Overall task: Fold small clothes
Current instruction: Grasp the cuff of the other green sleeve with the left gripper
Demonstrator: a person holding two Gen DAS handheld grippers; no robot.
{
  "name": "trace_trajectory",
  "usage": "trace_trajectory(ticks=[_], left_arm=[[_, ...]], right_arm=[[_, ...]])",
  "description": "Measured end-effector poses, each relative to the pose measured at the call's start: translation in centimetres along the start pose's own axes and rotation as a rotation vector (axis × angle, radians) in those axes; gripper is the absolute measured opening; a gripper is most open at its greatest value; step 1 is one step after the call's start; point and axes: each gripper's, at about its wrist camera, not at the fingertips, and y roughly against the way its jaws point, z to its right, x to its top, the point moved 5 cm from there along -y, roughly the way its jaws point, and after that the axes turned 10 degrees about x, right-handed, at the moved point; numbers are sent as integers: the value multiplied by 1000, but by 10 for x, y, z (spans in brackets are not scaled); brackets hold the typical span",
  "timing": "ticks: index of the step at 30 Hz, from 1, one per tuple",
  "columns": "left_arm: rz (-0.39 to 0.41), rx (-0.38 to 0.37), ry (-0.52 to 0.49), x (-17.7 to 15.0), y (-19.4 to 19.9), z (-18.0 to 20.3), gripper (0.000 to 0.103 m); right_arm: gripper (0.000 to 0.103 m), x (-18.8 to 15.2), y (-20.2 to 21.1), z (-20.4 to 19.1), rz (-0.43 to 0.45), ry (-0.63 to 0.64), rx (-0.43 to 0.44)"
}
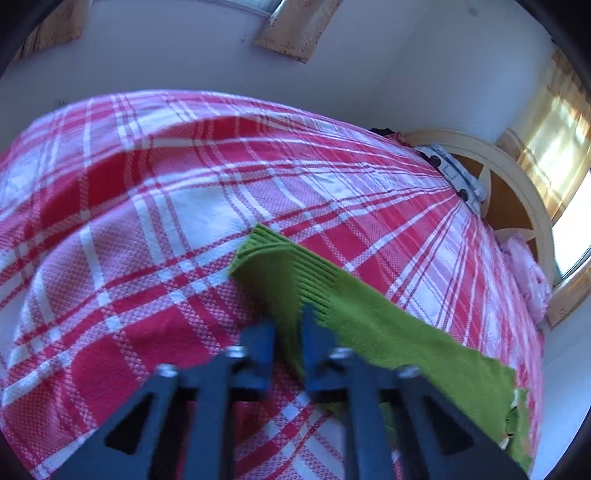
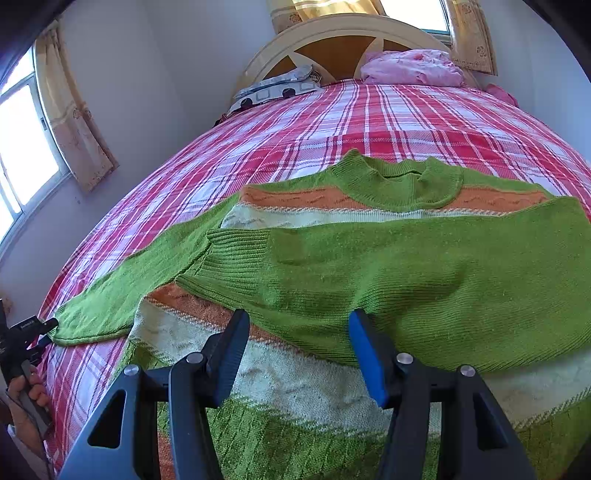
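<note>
A small green sweater with orange and cream stripes lies flat on the red plaid bed. Its right sleeve is folded across the chest. Its left sleeve stretches out to the bed's left edge. My left gripper is shut on that left sleeve near its ribbed cuff; it also shows at the far left of the right wrist view. My right gripper is open and empty, just above the sweater's lower body.
The red and white plaid bedspread covers the bed. A patterned pillow and a pink bundle lie at the cream headboard. Curtained windows are on the walls. A hand holds the left gripper.
</note>
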Motion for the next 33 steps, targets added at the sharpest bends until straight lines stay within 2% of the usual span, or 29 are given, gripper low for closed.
trace_trajectory(ticks=[5, 9, 14, 17, 21, 23, 26, 29, 33], left_arm=[[13, -26, 7, -1, 4, 1, 6], [68, -48, -3, 1, 19, 10, 6], [99, -51, -88, 0, 28, 41, 6], [150, -118, -186, -9, 52, 82, 6], [199, -274, -371, -50, 98, 165, 6], [189, -367, -443, -74, 115, 201, 6], [157, -455, -532, -110, 130, 245, 6], [113, -500, -620, -151, 130, 280, 6], [21, -479, -685, -188, 106, 294, 6]], right_arm=[[58, 0, 0, -1, 0, -1, 0], [58, 0, 0, 0, 0, -1, 0], [58, 0, 0, 0, 2, -4, 1], [58, 0, 0, 1, 6, -13, 10], [58, 0, 0, 2, 10, -19, 14], [58, 0, 1, 3, 13, -23, 19], [58, 0, 3, 5, 23, -39, 27], [58, 0, 6, 9, 38, -68, 45], [58, 0, 7, 13, 49, -99, 69]])
